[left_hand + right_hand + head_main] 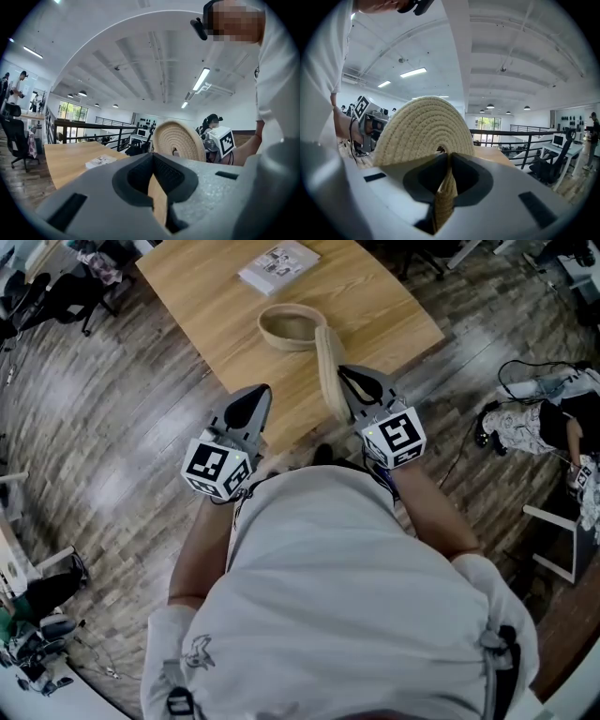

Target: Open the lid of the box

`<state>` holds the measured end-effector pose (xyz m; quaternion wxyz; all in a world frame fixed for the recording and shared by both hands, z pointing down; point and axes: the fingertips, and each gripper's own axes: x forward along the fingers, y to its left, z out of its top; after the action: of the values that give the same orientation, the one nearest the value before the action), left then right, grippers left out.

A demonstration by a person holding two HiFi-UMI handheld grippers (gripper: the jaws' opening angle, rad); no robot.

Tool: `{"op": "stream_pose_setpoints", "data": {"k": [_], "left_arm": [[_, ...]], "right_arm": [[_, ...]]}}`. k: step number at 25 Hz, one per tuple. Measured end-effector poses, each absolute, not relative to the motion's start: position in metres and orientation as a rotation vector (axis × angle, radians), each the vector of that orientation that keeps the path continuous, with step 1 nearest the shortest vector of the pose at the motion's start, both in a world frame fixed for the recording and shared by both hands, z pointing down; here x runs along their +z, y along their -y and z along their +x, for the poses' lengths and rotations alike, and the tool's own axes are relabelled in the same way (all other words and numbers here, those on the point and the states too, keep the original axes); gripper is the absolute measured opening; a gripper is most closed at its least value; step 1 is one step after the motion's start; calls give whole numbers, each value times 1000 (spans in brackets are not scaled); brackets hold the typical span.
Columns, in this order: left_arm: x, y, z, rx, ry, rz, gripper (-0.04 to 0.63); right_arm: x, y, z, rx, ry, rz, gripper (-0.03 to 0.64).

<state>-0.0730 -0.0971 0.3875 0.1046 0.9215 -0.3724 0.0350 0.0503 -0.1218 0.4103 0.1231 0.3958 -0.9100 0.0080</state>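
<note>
A round woven rope box [289,326] sits open on the wooden table [197,296]. Its flat woven lid [328,371] stands on edge just in front of it, and my right gripper [349,382] is shut on the lid's rim. The right gripper view shows the lid [424,131] as a coiled disc rising from between that gripper's [446,161] pinched jaws. My left gripper [255,401] hovers at the table's near edge, left of the lid, shut and holding nothing. In the left gripper view its jaws [153,161] meet, with the lid [180,139] ahead to the right.
A white booklet [278,265] lies on the table beyond the box. Office chairs [56,296] stand at the far left on the wood floor. A seated person [539,423] and cables are at the right. A white frame [558,540] stands at the lower right.
</note>
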Motion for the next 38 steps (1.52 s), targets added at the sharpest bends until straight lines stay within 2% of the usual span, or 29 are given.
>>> {"op": "stream_pose_setpoints", "data": {"k": [11,19,28,38], "left_arm": [[377,26,-141,125,996,2755,5],[377,-16,-167,116,937,2793,5],[376,-36,-158,74,939,2803,5],[358,-66,-114,84,1042,2798,5]], "right_arm": [[397,54,5,37,2624,1254,37],[396,-3,-14,66,2593,1326,38],[386,-33,-11,19,2605,1284,38],[376,-49,18,-27,2688,1156,38]]}}
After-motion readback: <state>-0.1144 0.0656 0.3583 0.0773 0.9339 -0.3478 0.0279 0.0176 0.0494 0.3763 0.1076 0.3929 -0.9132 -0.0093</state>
